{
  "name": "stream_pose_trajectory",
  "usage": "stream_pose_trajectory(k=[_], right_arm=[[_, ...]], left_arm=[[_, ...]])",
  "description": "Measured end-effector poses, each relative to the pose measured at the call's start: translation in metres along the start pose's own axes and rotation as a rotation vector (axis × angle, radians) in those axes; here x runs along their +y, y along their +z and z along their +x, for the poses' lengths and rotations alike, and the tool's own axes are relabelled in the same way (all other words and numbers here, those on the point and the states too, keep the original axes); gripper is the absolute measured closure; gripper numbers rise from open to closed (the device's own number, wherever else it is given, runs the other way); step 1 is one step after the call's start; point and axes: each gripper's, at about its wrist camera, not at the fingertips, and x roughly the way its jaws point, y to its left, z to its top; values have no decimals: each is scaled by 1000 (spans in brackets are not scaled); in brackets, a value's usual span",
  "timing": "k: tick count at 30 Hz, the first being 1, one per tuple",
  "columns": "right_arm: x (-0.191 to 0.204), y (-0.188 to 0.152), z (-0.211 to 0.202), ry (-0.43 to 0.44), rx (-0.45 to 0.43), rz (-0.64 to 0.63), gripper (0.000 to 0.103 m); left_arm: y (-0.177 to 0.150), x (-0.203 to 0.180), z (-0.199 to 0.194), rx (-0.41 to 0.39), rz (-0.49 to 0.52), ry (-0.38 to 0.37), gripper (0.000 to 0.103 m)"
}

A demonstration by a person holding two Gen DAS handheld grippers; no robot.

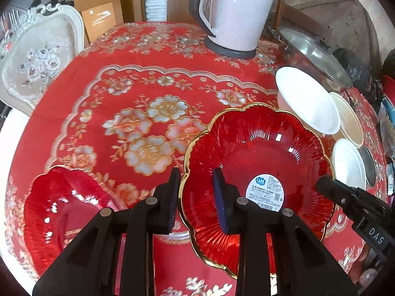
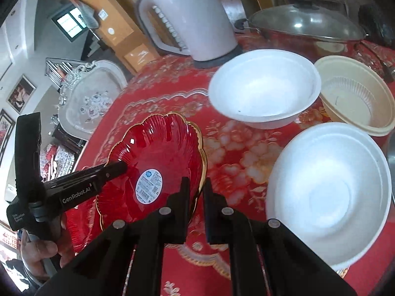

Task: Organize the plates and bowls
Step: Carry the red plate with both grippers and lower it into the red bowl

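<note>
A red glass plate with a gold scalloped rim and a white label (image 1: 256, 172) is held tilted above the red tablecloth; it also shows in the right wrist view (image 2: 158, 153). My left gripper (image 1: 196, 197) straddles its left rim, one finger outside and one inside, closed on it. My right gripper (image 2: 197, 194) is shut on the plate's right rim; its finger shows in the left wrist view (image 1: 330, 185). A second red plate (image 1: 61, 209) lies on the table at the lower left.
Two white bowls (image 2: 264, 88) (image 2: 330, 190) and a cream bowl holding a clear ribbed one (image 2: 355, 98) sit at the right. A white kettle (image 1: 237, 12) and a lidded wok (image 2: 306, 24) stand at the back. A white chair (image 1: 37, 61) is beyond the table's left edge.
</note>
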Motion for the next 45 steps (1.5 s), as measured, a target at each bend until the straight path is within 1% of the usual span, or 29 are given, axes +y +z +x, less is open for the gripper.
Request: stream_pose_trajectory(k=[4,9,14,17,21,25,27,32,39,45], right_arm=[[18,-2,-5,26,-7,-27,96],[50,-2,-1,64,-5,-76,95],[89,-6,19,126,24,-120,95],[115,-11,36,138,49,-163,94],[139,-21,61,149,95,-193,93],[149,-35,79,142,137,-211,92],[153,-41,86,138,154,-217,92],[163,-46,91,110,164,-240,92],[176,-55,97,78,183,-284,91],[187,-57,106,29,187,-330,90]], left_arm=[[-8,14,-19,-26,-20,3,77],[-17,45,-45,-51,-45,27,77],[-27,89,-65,-70,-89,88,77],[-38,116,-68,-61,-121,109,77],[-52,143,-63,-41,-160,138,77],[-64,160,-54,-22,-181,176,77],[-69,165,-51,-14,-188,181,77],[-76,174,-44,-9,-209,169,77],[-81,182,-42,-12,-199,200,76],[-85,183,-36,-15,-188,233,75]])
